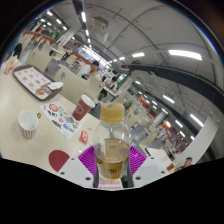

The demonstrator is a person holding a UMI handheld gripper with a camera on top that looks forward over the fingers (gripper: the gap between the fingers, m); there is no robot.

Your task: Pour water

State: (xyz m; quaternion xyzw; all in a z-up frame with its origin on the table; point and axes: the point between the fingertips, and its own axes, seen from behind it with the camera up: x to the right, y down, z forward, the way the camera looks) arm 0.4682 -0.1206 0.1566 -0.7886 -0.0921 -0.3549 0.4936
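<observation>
A clear plastic bottle (113, 155) of yellowish liquid stands between my gripper's (113, 163) purple pads (87, 160), which press on both its sides. It is tilted with the whole view. Just beyond the bottle's top sits a clear cup (111, 113) of orange-yellow liquid on the white table (40, 105). A red paper cup (84, 106) stands to the left of that cup.
A white mug (28, 124) sits on the table at the left, next to a patterned coaster or card (60, 116). A tray (33, 82) with small items lies farther back. A red round coaster (59, 158) lies near the left finger. Tables and chairs fill the hall behind.
</observation>
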